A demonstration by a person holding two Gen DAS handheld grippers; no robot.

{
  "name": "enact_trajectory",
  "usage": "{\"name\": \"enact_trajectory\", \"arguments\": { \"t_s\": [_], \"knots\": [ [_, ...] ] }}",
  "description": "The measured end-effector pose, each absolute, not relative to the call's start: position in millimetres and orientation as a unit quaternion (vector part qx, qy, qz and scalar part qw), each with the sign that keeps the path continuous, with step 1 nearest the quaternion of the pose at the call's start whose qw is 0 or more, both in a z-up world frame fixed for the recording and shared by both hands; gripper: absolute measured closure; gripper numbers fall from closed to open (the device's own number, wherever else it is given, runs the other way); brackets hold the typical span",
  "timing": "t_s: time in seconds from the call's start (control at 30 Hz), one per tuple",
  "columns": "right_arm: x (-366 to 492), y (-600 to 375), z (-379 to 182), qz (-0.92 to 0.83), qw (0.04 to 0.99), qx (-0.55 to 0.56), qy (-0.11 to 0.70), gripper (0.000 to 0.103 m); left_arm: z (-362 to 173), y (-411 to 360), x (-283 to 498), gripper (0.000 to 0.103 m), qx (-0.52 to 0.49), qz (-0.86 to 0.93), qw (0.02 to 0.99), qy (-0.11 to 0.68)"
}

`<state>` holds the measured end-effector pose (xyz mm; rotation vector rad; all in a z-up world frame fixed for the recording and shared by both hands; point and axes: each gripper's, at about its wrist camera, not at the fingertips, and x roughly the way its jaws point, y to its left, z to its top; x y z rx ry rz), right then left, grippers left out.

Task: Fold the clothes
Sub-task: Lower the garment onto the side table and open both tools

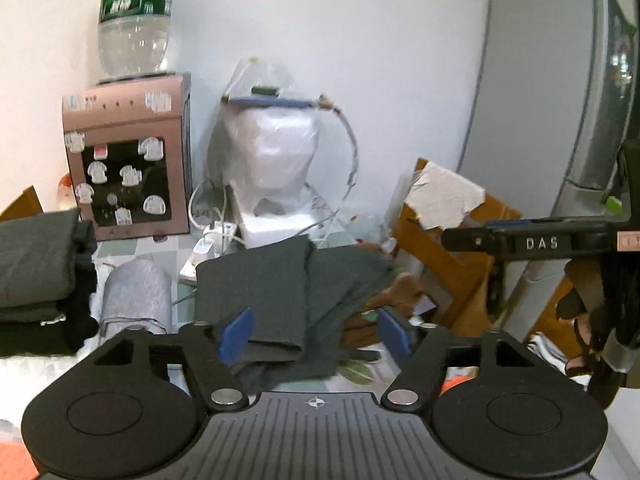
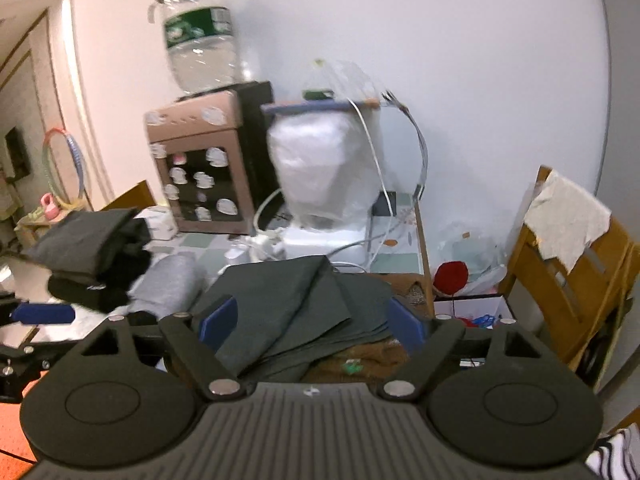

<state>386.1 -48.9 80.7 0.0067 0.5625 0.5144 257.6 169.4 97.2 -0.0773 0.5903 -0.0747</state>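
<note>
Both hand-held grippers, left (image 1: 316,336) and right (image 2: 312,326), open and empty above the dark grey garment (image 2: 288,300) heaped on the table; soft, limp, light, so pinch corners or hem.

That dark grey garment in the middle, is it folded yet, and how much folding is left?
Done: a stack of folded dark clothes sits at left. In hand: nothing; the left gripper and right gripper both stand open, apart from the cloth. The dark grey garment lies loosely folded, its layers uneven. Left: probably tidying it, then the brown garment beneath.
</note>
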Motion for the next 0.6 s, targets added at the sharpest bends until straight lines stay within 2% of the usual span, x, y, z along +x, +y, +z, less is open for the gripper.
{"name": "enact_trajectory", "arguments": {
  "t_s": [0.07,0.13,0.23,0.6],
  "knots": [
    [360.5,-51.5,98.2,0.251,0.93,-0.005,0.268,0.012,113.4,163.5,235.1,0.016,-0.036,-0.034,0.959,0.277],
    [330.9,-54.5,117.7,0.246,0.934,-0.012,0.258,0.0,126.8,159.8,214.5,0.007,-0.037,-0.033,0.964,0.262],
    [290.4,-59.7,140.8,0.246,0.938,-0.016,0.243,0.0,143.8,156.0,187.1,0.0,-0.04,-0.039,0.966,0.252],
    [165.1,-76.6,185.5,0.205,0.955,0.01,0.215,0.0,177.8,149.4,85.9,0.0,-0.019,-0.005,0.981,0.193]
  ]
}}
